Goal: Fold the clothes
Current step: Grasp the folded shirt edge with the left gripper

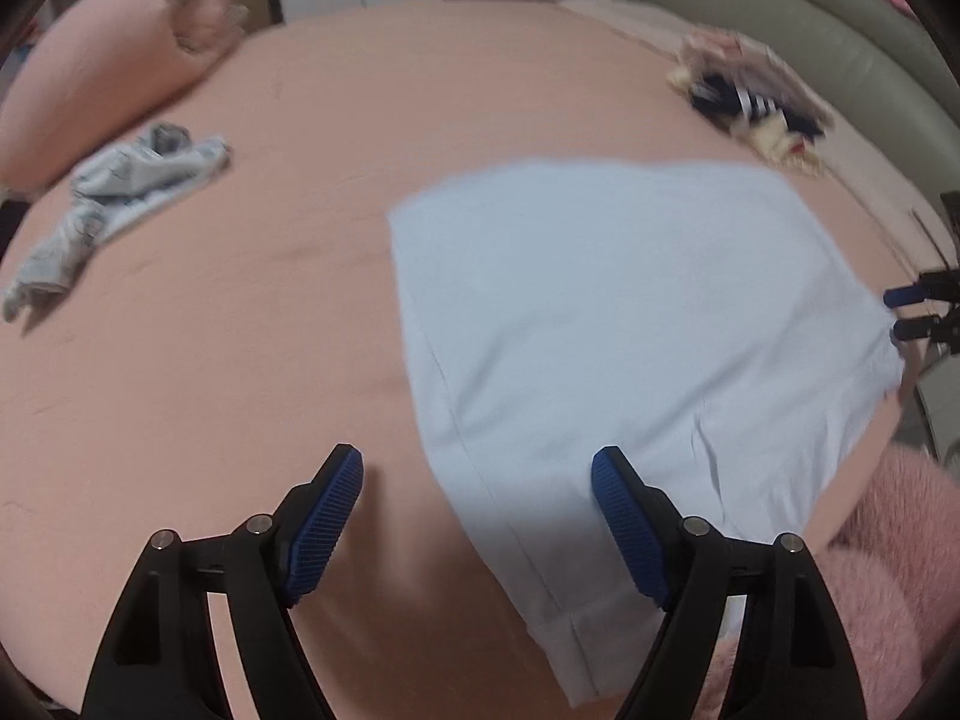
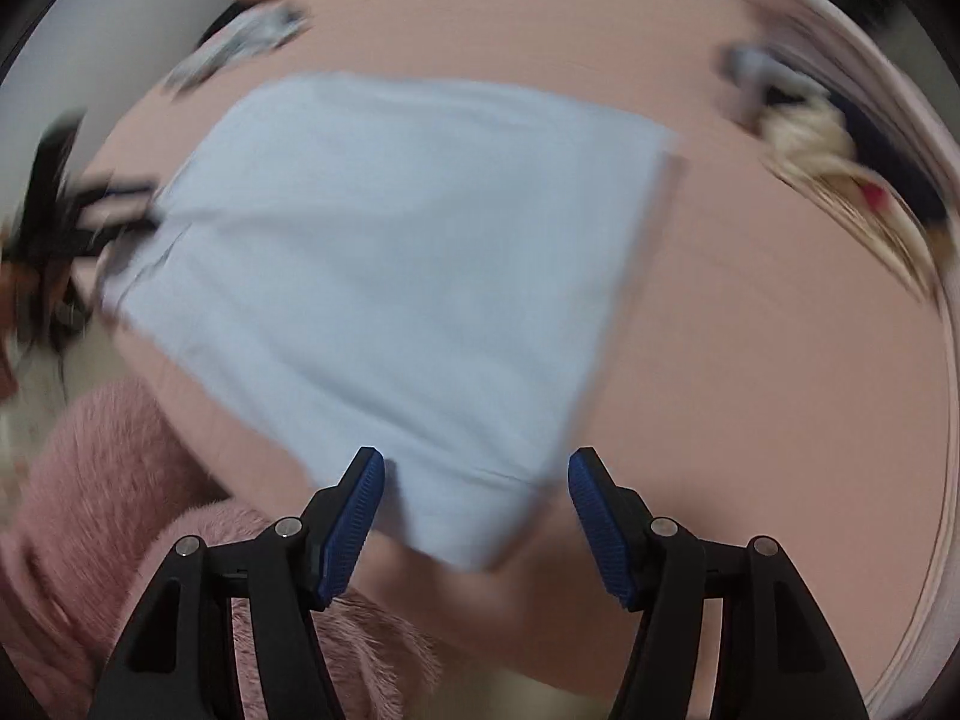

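A light blue garment, folded into a flat rectangle, lies on the pink bed sheet. My left gripper hangs open above its near left edge. One pad is over bare sheet and the other over the cloth, with nothing gripped. In the right wrist view, the garment is blurred. My right gripper is open over its near corner and holds nothing. The right gripper also shows at the garment's far right edge, and the left gripper is a dark blur at its left edge.
A crumpled grey patterned garment lies at the left near a pink pillow. A mixed pile of clothes sits at the far right by a grey padded headboard. Pink fluffy fabric hangs at the bed's near edge.
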{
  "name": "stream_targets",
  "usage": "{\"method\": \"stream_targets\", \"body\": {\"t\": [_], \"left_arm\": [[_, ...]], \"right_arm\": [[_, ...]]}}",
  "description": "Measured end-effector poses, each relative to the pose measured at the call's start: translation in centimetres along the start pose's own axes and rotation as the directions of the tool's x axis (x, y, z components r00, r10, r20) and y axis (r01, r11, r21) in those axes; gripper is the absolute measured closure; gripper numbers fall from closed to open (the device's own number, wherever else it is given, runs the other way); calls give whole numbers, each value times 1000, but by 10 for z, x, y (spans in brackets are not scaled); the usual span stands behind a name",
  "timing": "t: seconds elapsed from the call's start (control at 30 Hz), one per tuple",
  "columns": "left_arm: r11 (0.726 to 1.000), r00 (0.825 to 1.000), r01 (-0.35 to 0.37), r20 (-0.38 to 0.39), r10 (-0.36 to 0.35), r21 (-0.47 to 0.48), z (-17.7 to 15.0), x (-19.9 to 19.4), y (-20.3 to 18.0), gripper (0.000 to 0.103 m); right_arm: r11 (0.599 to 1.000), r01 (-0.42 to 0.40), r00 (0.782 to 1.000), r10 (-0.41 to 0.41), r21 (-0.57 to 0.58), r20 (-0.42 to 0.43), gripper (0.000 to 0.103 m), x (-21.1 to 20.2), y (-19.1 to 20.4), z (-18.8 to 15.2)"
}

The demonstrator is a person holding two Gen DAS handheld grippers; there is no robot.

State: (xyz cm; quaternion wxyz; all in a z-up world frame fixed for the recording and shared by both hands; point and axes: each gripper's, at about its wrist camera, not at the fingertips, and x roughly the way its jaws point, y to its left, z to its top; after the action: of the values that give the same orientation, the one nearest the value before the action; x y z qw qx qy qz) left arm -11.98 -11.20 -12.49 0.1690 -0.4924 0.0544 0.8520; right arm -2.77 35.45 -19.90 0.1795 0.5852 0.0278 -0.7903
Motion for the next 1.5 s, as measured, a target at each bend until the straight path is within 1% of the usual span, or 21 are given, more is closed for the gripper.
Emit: {"method": "stream_targets", "body": {"t": [0.1,0.2,0.3,0.37,0.53,0.7,0.73,0.77,0.8,0.83,0.97,1.03,1.13,1.17,1.2,1.23,1.27,1.3,1.4,1.47,1.5], "left_arm": [[987,998,55,40,-49,-148,17,8,14,24],[979,997,45,63,-33,-201,33,23,31,24],[977,999,36,39,-29,-212,56,46,41,24],[974,998,61,31,-55,-220,66,52,42,24],[970,992,124,3,-126,-207,87,78,33,24],[985,995,101,9,-101,-139,97,93,10,24],[983,992,124,7,-124,-133,99,93,8,38],[980,989,145,5,-146,-133,99,91,7,50],[977,987,162,2,-164,-136,97,88,7,66],[974,983,180,0,-181,-138,96,84,6,67],[955,971,230,-19,-237,-187,84,85,23,65],[949,969,237,-15,-245,-205,88,90,26,59],[967,982,182,-14,-187,-178,102,97,15,55],[978,987,149,-33,-156,-148,107,99,7,56],[981,987,148,-44,-155,-129,111,99,2,76],[978,983,172,-51,-179,-117,114,98,-2,91],[979,983,174,-47,-180,-106,117,94,-5,91],[980,984,170,-33,-174,-103,117,89,-6,91],[976,983,184,22,-183,-113,119,69,-3,91],[969,977,209,65,-202,-131,124,52,4,91],[968,975,215,88,-205,-129,128,43,6,91]], "right_arm": [[973,-52,994,29,223,106,39,-12,-39,8],[935,-53,993,12,351,117,39,4,-63,18],[947,-17,994,-18,321,104,39,26,-65,38],[946,-8,994,-29,325,108,39,36,-70,51],[919,-101,987,45,381,155,39,51,-89,72],[931,-121,987,74,344,146,39,63,-89,84],[929,-126,985,77,347,151,39,63,-90,86],[930,-140,983,90,341,158,46,63,-89,86],[932,-155,982,109,328,153,55,58,-87,86],[935,-165,982,126,313,142,62,48,-88,86],[948,-173,981,142,266,132,62,23,-89,74],[937,-198,977,164,287,139,57,31,-96,74],[933,-217,971,177,286,160,47,37,-99,80],[941,-198,975,160,275,155,45,38,-95,83],[951,-173,979,137,258,150,46,38,-90,85],[960,-152,982,120,235,145,54,37,-84,87],[962,-156,982,127,223,142,76,35,-80,89],[960,-173,979,143,222,143,84,34,-78,90],[951,-213,970,178,224,167,89,23,-80,88],[943,-238,960,192,234,204,90,32,-63,129],[938,-253,954,200,237,225,90,27,-63,135]]}}
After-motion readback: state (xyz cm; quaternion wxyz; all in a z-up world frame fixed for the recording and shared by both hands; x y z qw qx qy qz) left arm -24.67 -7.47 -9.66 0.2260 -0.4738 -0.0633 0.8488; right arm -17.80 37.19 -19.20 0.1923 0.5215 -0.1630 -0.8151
